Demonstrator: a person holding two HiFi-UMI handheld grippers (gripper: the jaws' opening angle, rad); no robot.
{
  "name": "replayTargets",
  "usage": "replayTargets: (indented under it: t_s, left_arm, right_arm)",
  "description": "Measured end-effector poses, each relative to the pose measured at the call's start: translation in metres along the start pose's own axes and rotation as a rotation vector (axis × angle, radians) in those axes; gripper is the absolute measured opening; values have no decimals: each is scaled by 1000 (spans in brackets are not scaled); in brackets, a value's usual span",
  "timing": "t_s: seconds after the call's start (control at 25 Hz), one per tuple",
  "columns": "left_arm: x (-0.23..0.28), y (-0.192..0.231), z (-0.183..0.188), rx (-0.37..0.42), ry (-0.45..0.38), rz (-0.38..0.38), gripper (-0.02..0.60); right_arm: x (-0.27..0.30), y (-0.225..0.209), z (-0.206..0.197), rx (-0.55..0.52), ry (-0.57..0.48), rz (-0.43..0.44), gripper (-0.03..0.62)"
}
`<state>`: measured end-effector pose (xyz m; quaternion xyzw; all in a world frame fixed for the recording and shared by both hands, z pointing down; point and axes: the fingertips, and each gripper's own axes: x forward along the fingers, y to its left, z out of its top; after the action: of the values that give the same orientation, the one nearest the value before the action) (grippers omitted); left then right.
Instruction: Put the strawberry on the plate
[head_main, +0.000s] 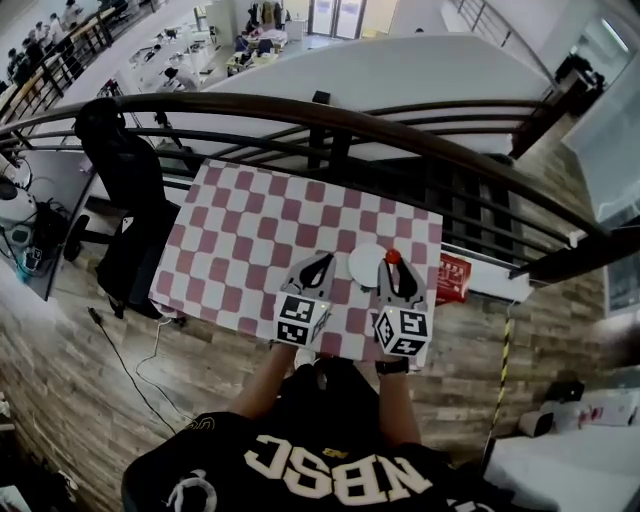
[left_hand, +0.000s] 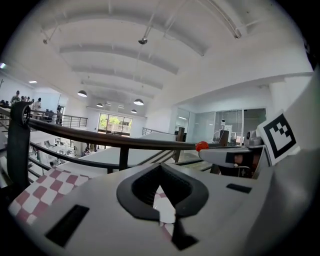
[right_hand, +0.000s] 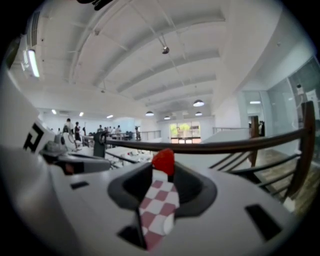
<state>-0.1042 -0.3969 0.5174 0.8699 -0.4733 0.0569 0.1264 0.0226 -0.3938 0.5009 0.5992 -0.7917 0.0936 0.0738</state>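
The right gripper (head_main: 393, 263) has its fingers clenched on the strawberry (head_main: 393, 256), which is pinched at their very tips. It sits just beside the right rim of the white plate (head_main: 365, 265), on the far right part of the worktop (head_main: 250, 240). How high it is above the checked cloth (head_main: 300, 215) cannot be judged from above. The left gripper (head_main: 323, 260) rests near the plate's left side, with its fingers closed together on nothing. The step in hand looks like the carry and the set-down. It probably calls for a short move to the left until the fruit is over the middle of the plate, not the rim. Then it should be lowered gently until it touches before the fingers let go. With such a shallow hold at the tips, a quick swing or tilt could let the berry slip or roll off the plate.
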Motion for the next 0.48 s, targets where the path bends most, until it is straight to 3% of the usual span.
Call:
replayTargets:
  t_s: [0.48]
  left_arm:
    - [80, -8, -84, -11, 202, -75, 9]
  right_arm:
    - [56, -47, -99, 91, 215, 1, 133]
